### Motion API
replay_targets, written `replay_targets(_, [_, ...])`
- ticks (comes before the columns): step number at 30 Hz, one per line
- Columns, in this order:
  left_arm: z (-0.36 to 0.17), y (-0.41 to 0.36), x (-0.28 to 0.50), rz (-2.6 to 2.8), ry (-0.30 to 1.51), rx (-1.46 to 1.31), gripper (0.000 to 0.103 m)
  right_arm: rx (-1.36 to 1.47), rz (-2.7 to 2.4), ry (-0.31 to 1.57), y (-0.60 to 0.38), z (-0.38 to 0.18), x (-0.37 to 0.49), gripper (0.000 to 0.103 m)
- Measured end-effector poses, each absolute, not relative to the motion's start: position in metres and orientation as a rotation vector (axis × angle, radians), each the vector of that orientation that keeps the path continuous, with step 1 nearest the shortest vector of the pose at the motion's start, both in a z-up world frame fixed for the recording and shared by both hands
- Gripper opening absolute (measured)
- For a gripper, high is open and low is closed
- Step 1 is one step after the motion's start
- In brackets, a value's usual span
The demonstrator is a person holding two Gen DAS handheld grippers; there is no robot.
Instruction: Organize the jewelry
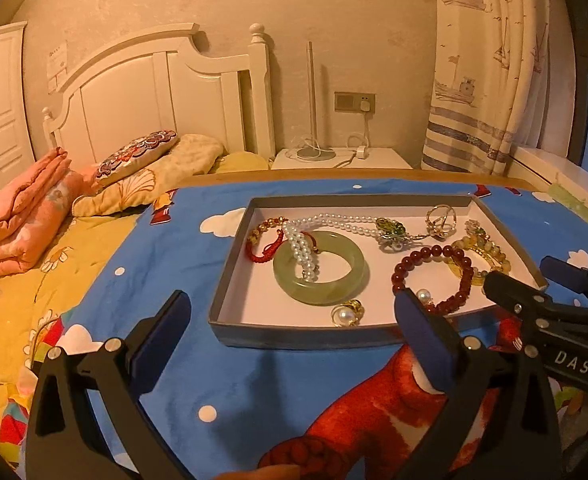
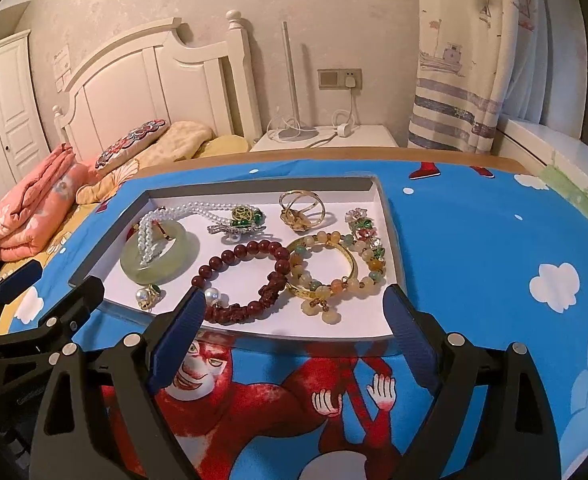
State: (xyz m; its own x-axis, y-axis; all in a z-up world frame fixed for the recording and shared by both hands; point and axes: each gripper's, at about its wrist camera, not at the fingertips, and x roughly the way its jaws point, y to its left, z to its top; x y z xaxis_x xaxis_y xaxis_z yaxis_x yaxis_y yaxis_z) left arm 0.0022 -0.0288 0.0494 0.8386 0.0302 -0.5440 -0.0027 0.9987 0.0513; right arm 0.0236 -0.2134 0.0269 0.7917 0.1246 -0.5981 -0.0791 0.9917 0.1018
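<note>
Here, line by line:

Left gripper (image 1: 294,328): jaws spread wide, nothing between the pads; it hangs over the blue cartoon cloth (image 1: 165,376) just short of the tray's near wall, touching no jewelry.

Right gripper (image 2: 296,318): jaws spread wide and empty; its tips stand at the near edge of the tray, the dark red bead bracelet (image 2: 241,280) and the yellow bead bracelet (image 2: 334,268) lying beyond and between them, untouched.

Tray (image 1: 229,280): shallow grey-walled box with a white floor, set on the cloth-covered table beside the bed.

Jewelry, left part: pale green jade bangle (image 1: 318,267) lying flat, a pearl necklace (image 1: 334,224) draped across it, a red cord bracelet (image 1: 263,246) behind it.

Jewelry, near edge: a pearl earring with gold setting (image 1: 346,312) just in front of the bangle.

Jewelry, back: a green-stone brooch (image 2: 245,218), a gold ring (image 2: 302,206), a flower-shaped piece (image 2: 362,220) at the right wall.

Writing: the letters "DAS" in white on the right gripper's black body, seen from the left wrist view; the paper notice on the wall by the headboard is too small to read.
</note>
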Motion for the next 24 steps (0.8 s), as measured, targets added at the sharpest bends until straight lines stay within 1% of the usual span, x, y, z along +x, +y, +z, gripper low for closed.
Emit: replay_targets(24, [0.0491,-0.0298,0.0012,0.012,0.574,0.044,0.101,0.074,0.110,0.649,-0.2142,0.0271,0.0242,0.086])
